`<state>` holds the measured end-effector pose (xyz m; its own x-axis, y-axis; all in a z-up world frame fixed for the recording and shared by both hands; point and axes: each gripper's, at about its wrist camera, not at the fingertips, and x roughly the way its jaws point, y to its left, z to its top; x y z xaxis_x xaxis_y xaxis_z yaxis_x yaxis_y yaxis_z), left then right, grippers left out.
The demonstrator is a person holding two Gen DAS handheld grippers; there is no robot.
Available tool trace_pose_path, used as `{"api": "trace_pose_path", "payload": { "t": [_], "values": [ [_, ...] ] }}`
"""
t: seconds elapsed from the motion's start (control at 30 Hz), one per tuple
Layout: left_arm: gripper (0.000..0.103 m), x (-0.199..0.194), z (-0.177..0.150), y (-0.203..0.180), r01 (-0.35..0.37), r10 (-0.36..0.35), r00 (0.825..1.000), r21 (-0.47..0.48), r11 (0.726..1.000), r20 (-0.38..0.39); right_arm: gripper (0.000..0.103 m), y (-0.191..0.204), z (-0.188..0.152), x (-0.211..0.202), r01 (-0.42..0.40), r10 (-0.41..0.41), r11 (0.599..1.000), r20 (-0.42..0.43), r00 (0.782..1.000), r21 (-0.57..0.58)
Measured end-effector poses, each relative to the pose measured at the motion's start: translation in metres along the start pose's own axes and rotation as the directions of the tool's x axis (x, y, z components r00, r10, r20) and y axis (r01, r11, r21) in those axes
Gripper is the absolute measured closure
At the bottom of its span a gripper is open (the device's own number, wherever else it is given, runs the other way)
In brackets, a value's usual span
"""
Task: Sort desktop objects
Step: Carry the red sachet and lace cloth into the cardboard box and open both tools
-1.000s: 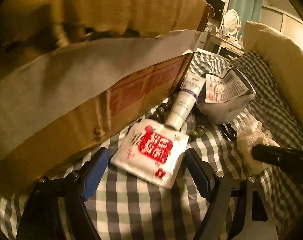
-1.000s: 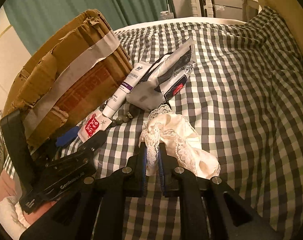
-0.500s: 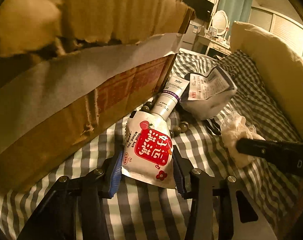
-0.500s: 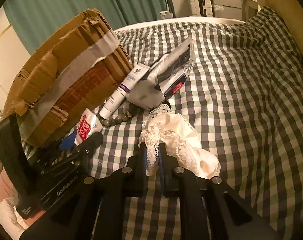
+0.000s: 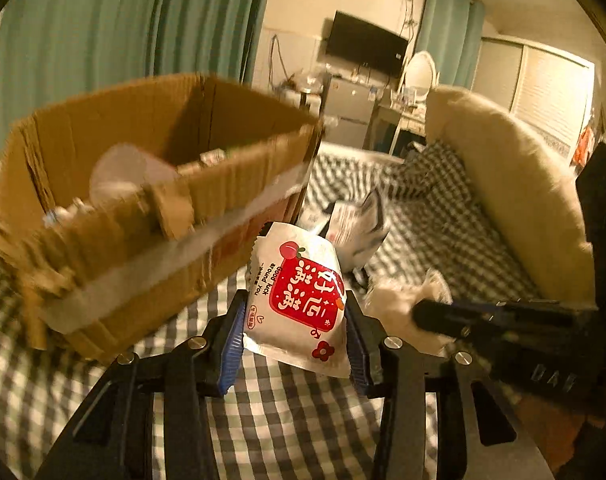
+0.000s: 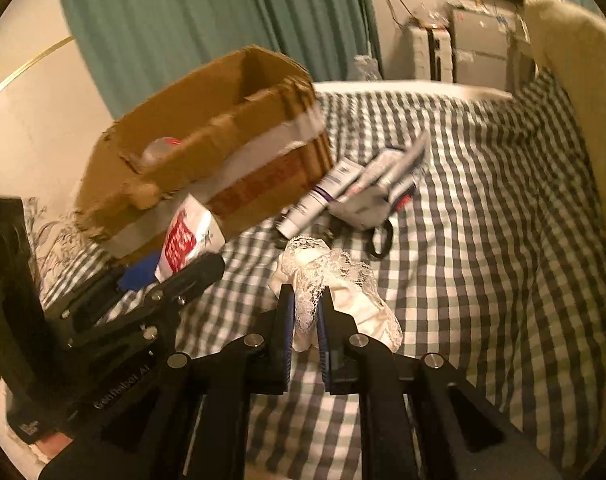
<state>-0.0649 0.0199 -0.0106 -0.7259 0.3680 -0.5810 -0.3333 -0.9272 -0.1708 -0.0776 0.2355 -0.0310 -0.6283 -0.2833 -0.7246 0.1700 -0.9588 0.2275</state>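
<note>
A left claw (image 5: 293, 330) grips a white plastic snack packet with a red label (image 5: 299, 296) by its two side edges, holding it clear of the grey-and-white checked bed (image 5: 287, 432), just beside the near wall of a torn brown cardboard box banded with white tape (image 5: 151, 216). The packet stands roughly upright between the blue-padded fingers (image 5: 230, 350). Inside the open box, a pale translucent rounded object (image 5: 123, 172) lies blurred against the far wall; what it is cannot be told.

The right claw (image 6: 303, 320) is pinched narrow on a cream lace-trimmed cloth (image 6: 335, 280), whose bulk rests on the bed ahead of the fingertips, toward the middle of the bedspread. From the right wrist view the left claw (image 6: 175, 268) shows at the lower left with the packet (image 6: 183, 240) raised against the box (image 6: 207, 152).

Beyond the cloth, close to the box's right corner, a white tube with a purple band (image 6: 319, 200) lies on the bed, touching a crumpled grey-and-white printed pouch (image 6: 379, 188). A black loop-shaped item (image 6: 381, 240) lies just below the pouch. A beige cushioned headboard (image 5: 515, 192) runs along the bed's right edge, and teal curtains (image 6: 207, 28) hang behind the box.
</note>
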Motion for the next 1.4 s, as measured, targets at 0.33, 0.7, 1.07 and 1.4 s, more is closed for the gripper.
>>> {"api": "trace_pose_path", "payload": {
  "t": [0.33,0.7,1.07,1.4],
  "values": [
    [0.058,-0.052,0.017,0.012,-0.035,0.037,0.997,-0.028,0.999,0.068,0.092,0.024,0.003,-0.037,-0.036,0.039,0.999,0.064,0.997,-0.035],
    [0.057,-0.084,0.05,0.034,-0.068,0.079,0.984,-0.072,0.995,0.158,0.092,0.063,0.054,-0.063,-0.123,0.145,0.984,0.179,0.973,-0.128],
    [0.057,-0.044,0.086,0.082,-0.123,0.133,0.974,-0.065,0.99,0.183,0.092,0.09,0.113,-0.008,-0.168,0.2,0.97,0.188,0.962,-0.173],
    [0.039,-0.011,0.085,0.11,-0.133,0.15,0.979,-0.128,0.983,0.136,0.083,0.093,0.146,0.04,-0.179,0.203,0.974,0.181,0.962,-0.141]
  ]
}}
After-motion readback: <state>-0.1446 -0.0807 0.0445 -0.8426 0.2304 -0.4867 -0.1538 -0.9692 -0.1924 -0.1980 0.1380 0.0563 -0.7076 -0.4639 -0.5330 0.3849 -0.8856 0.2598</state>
